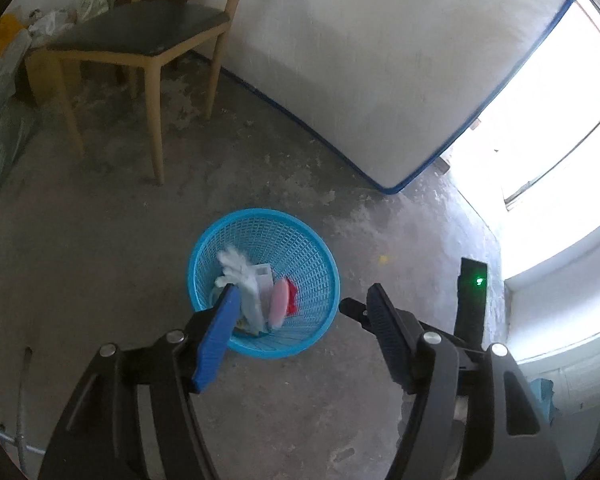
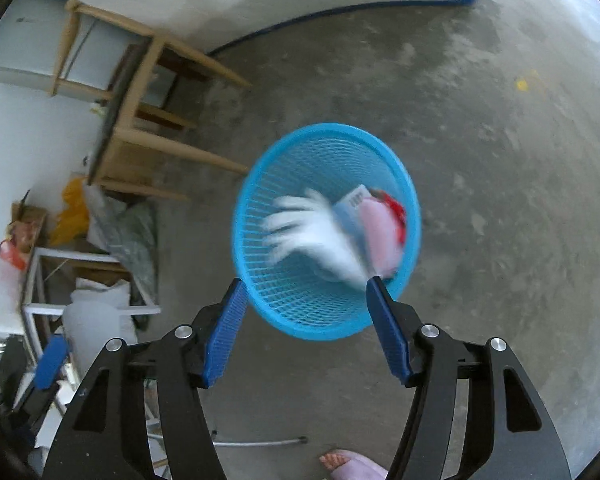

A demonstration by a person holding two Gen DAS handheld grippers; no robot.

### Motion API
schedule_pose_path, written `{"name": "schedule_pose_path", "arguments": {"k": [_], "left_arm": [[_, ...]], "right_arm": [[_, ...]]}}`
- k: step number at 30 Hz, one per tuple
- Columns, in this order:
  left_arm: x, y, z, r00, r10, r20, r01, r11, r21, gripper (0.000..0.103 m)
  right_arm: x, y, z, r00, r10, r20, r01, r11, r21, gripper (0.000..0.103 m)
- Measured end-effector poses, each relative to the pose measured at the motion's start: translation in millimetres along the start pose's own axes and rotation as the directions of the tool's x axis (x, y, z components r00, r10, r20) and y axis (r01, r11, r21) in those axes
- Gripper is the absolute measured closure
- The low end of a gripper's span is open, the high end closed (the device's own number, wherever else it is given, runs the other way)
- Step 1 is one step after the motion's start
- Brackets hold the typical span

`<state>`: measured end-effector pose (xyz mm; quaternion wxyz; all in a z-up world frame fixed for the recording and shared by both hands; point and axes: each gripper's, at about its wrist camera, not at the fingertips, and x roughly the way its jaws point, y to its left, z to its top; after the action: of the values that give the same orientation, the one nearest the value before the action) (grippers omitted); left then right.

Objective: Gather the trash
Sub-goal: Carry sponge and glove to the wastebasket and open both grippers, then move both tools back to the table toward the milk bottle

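Observation:
A blue mesh basket point(image 1: 300, 240) stands on the concrete floor and holds a white glove point(image 1: 232, 266), a white box point(image 1: 262, 280), a pink item point(image 1: 279, 300) and something red point(image 1: 293, 298). My left gripper point(image 1: 300, 292) is open and empty above the basket's near rim. In the right wrist view the basket point(image 2: 300, 160) lies just beyond my right gripper point(image 2: 306, 284), which is open and empty. The white glove point(image 2: 308, 232) is blurred inside the basket, beside the box point(image 2: 352, 204) and the pink item point(image 2: 382, 232).
A wooden chair point(image 1: 140, 36) stands at the back left. A white mattress with blue edging point(image 1: 380, 60) leans behind the basket. Bags and clutter point(image 2: 100, 220) lie by the wall. A small yellow scrap point(image 1: 384, 258) is on the floor. A bare foot point(image 2: 340, 462) is near.

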<state>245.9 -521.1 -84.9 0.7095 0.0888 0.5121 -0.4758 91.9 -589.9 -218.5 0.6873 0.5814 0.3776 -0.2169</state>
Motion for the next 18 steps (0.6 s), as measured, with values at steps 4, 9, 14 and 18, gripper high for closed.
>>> {"name": "schedule_pose_path", "arguments": {"k": [4,9,14,18], "left_arm": [[-19,-6,-1,0.999,-0.002,0.047,0.0,0.999,0.034,0.038],[-62,-14,-7,0.992,-0.043,0.12,0.037,0.998,0.053,0.037],[-121,-18,-40,0.977,-0.067,0.205,0.052,0.996,0.079,0.036],[-176,-13,-79,0.96,-0.034,0.277,0.011,0.996,0.086,0.031]], "right_arm": [[-13,-8,-8,1.0,-0.006,0.018,0.006,1.0,-0.007,0.043],[-36,-10,-18,0.999,-0.001,0.048,0.003,0.998,-0.056,0.043],[-72,-3,-45,0.996,0.059,0.066,-0.051,0.992,-0.119,0.043],[-100,3,-70,0.993,0.103,0.06,-0.093,0.983,-0.16,0.042]]}}
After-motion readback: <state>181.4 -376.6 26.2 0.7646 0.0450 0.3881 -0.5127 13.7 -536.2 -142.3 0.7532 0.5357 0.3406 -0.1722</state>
